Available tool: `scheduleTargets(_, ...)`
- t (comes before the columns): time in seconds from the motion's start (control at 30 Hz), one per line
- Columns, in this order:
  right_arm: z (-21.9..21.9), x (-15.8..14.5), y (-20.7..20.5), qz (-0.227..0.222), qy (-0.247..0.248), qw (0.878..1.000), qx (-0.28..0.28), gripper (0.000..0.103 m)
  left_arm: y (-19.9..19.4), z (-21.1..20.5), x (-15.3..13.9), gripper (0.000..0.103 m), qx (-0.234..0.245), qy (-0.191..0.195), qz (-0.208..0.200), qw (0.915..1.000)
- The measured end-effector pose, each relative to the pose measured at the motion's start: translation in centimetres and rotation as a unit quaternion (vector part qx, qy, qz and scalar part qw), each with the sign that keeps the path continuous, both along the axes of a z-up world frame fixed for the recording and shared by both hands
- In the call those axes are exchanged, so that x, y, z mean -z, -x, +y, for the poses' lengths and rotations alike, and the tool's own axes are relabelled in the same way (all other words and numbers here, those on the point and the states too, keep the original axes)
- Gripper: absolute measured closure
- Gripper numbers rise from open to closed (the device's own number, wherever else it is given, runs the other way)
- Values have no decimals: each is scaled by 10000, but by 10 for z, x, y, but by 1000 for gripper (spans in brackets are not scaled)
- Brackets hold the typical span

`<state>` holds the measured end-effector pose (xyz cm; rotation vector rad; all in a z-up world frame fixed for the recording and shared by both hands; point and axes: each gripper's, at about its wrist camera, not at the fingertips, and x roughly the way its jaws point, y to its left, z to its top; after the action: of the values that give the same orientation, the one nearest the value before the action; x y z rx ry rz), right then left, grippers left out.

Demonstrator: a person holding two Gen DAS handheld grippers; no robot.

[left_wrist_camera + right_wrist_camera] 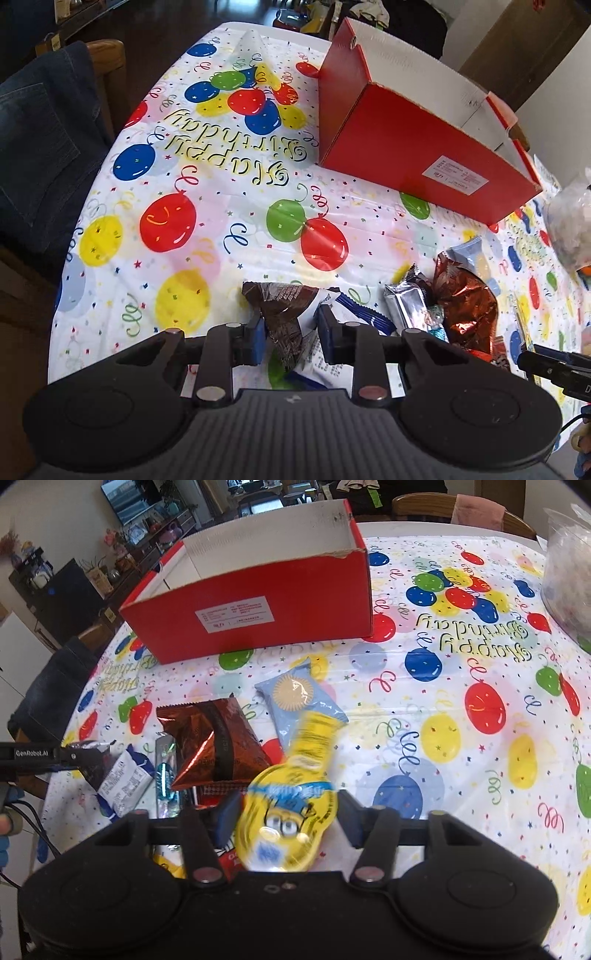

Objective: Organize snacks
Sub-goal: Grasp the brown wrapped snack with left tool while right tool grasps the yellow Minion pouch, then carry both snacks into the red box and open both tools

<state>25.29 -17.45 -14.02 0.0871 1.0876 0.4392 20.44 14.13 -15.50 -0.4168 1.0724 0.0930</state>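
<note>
My left gripper [291,328] is shut on a crumpled brown and white snack packet [284,310], its blue pads pressing on both sides. The right wrist view has that gripper [79,757] at the far left with the same packet [122,779]. My right gripper [290,819] is shut on a yellow cartoon-face pouch [291,812], which looks blurred and sticks out forward. An open red box [406,147] [258,620] stands beyond the snacks. A copper foil bag [218,746], a light blue packet [295,698] and a silver bar [406,299] lie between the grippers.
A balloon-print birthday tablecloth [221,206] covers the table. A clear plastic container [569,579] stands at the right side. A chair draped with denim [37,147] is at the left table edge. A small teal candy [164,779] lies by the foil bag.
</note>
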Motion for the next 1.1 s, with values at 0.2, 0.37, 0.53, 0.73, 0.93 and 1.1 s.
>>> scheduleTargets(0.2, -5, -5, 7, -61, -57, 10000, 33, 51, 14, 1, -9, 75, -40, 49, -122, 9999)
scheduleTargets(0.37, -8, -20, 12, -222, -148, 9996, 9, 51, 23, -5, -25, 75, 4, 0, -256, 9997)
scheduleTargets(0.53, -7, -39, 12, -453, -176, 9988, -102, 51, 29, -14, -46, 75, 108, -4, -473, 9988)
scheduleTargets(0.73, -4, -65, 3, -786, -233, 9964, -236, 51, 24, -32, -75, 75, 340, -73, -765, 9965)
scheduleTargets(0.93, 2, -89, -17, -1135, -232, 9926, -355, 51, 8, -47, -101, 75, 530, -140, -1000, 9935)
scheduleTargets(1.1, 8, -103, -39, -1365, -185, 9895, -438, 51, -14, -55, -120, 75, 616, -281, -1192, 9906)
